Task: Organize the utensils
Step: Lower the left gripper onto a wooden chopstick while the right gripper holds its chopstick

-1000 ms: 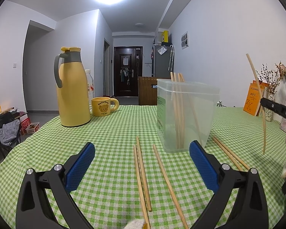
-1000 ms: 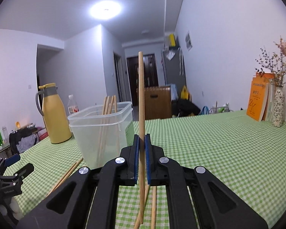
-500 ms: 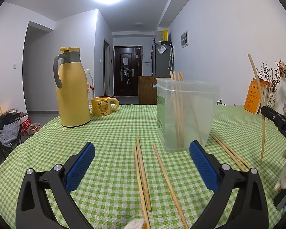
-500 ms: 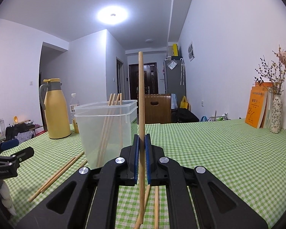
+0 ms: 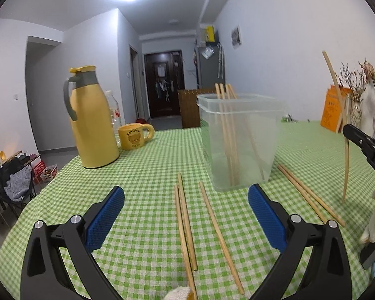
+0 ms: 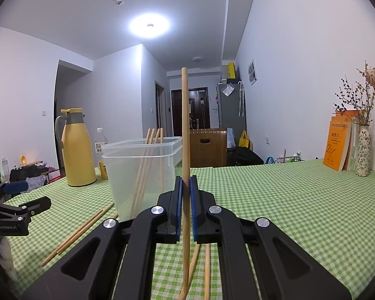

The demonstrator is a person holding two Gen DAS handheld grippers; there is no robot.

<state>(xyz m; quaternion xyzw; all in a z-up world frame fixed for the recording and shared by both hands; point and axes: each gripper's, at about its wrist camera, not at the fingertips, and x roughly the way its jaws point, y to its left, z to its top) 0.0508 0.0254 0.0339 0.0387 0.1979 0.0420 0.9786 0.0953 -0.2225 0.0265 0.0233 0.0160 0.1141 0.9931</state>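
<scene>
With the right claw (image 6: 185,195) clamped on one upright chopstick (image 6: 185,135), its lower tip just clear of the desk (image 6: 287,200), the step in hand looks like carrying that stick to the clear bin (image 6: 142,175), which stands ahead and just left of this claw with several sticks already leaning inside. Next move, by my reading: lift until the tip clears the rim, shift left over the opening, then release. The left claw (image 5: 186,215) gapes wide and empty above three loose chopsticks (image 5: 185,222) lying between its pads.

I see my right gripper (image 6: 185,192) with jaws closed on one upright chopstick (image 6: 185,130); the plastic container (image 6: 140,175) stands left of centre.
</scene>
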